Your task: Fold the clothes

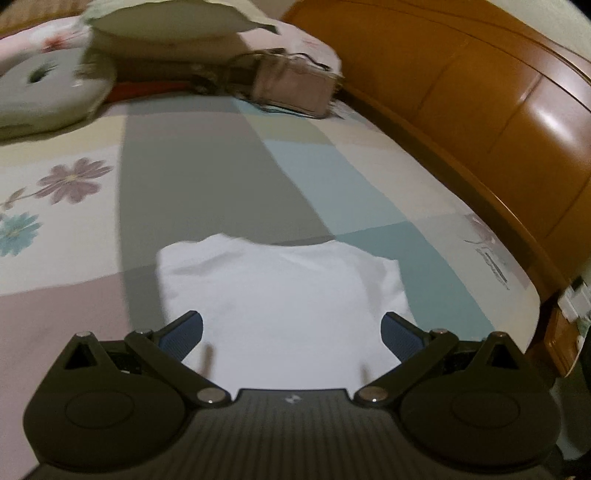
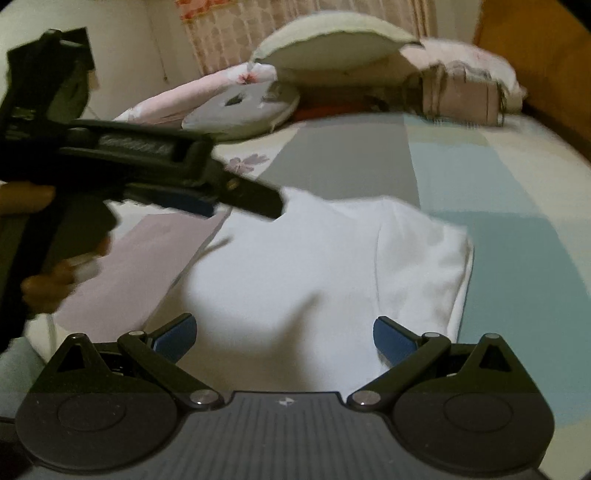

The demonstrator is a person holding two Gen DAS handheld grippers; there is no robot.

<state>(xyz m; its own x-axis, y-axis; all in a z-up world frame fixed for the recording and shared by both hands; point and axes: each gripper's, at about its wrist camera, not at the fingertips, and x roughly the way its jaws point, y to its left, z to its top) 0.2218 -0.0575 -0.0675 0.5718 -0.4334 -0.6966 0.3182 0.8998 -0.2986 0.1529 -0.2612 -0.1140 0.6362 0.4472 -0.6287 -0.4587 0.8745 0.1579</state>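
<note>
A white garment [image 1: 280, 295] lies folded into a compact rectangle on the patchwork bedsheet [image 1: 221, 166]; it also shows in the right wrist view [image 2: 314, 269]. My left gripper [image 1: 291, 332] is open and empty, hovering above the garment's near edge. It also shows from the side in the right wrist view [image 2: 243, 203], over the garment's far left corner. My right gripper [image 2: 284, 336] is open and empty above the garment's near part.
Pillows [image 2: 332, 48] and a grey round cushion [image 2: 243, 110] lie at the head of the bed, with a pinkish bag [image 1: 291, 88] beside them. A wooden bed frame [image 1: 498, 110] runs along the right. A curtain [image 2: 295, 22] hangs behind.
</note>
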